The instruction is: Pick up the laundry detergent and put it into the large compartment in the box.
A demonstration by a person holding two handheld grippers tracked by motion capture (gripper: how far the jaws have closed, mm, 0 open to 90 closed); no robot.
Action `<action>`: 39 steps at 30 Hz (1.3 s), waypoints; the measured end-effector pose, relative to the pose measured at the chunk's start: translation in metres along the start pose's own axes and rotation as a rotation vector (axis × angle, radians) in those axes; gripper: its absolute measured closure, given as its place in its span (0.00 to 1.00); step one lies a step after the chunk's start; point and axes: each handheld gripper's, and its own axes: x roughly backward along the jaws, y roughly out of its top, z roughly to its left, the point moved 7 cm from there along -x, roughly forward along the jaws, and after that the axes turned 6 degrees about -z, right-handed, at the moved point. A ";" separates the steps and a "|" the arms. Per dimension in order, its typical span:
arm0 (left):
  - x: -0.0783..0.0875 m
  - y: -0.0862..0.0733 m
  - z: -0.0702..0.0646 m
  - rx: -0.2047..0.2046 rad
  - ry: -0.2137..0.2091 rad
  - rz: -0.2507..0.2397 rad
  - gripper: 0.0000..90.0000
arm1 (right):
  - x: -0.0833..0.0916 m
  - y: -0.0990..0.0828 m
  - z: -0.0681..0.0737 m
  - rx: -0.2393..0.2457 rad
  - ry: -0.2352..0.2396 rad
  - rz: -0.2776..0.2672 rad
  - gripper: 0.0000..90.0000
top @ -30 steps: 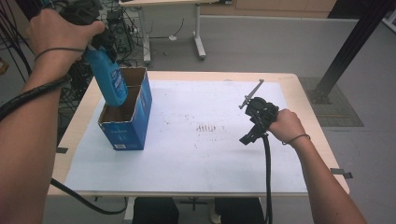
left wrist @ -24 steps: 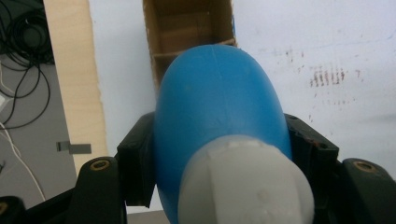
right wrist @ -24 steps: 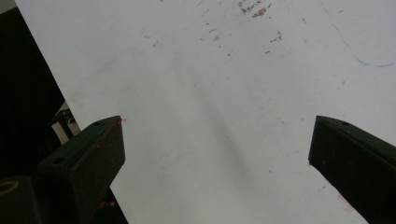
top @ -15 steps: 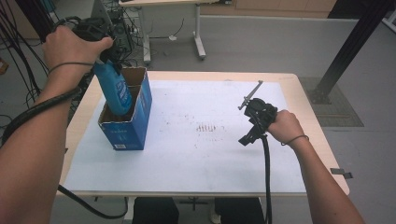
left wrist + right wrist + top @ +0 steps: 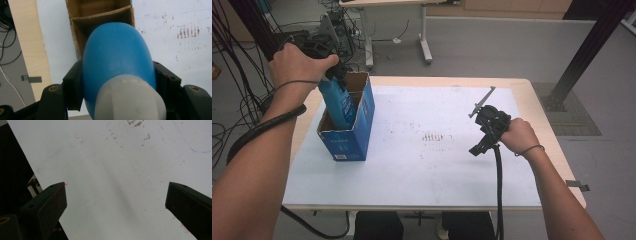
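My left gripper (image 5: 332, 75) is shut on a blue bottle (image 5: 338, 102) with a white cap (image 5: 130, 100), held near its neck. The bottle points down into the near compartment of a blue cardboard box (image 5: 349, 142) at the table's left. In the left gripper view the black pads (image 5: 72, 87) press on both sides of the bottle (image 5: 117, 55) above the box's brown inside (image 5: 100, 15). My right gripper (image 5: 477, 147) rests low over the white table cover at the right, jaws wide apart (image 5: 115, 205) with nothing between them.
The white cover (image 5: 437, 165) has small brown stains (image 5: 434, 136) near its middle. A divider (image 5: 100, 17) splits the box into compartments. Cables (image 5: 242, 135) hang off the table's left side, and a desk frame (image 5: 422, 40) stands behind.
My left hand has come down and the blue bottle has sunk lower into the box. The right hand has stayed where it was.
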 end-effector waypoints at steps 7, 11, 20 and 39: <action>-0.017 -0.001 0.001 -0.006 0.011 0.020 0.41 | 0.000 0.000 0.000 0.000 0.001 -0.006 0.04; -0.025 -0.002 0.004 -0.005 0.007 0.029 0.41 | 0.000 -0.001 0.000 -0.001 0.000 -0.003 0.04; -0.043 -0.004 0.007 0.001 0.007 0.050 0.41 | -0.002 -0.001 0.000 -0.001 0.001 -0.002 0.04; -0.070 -0.007 0.004 -0.015 0.023 0.084 0.41 | -0.003 -0.002 0.000 -0.007 0.003 -0.002 0.04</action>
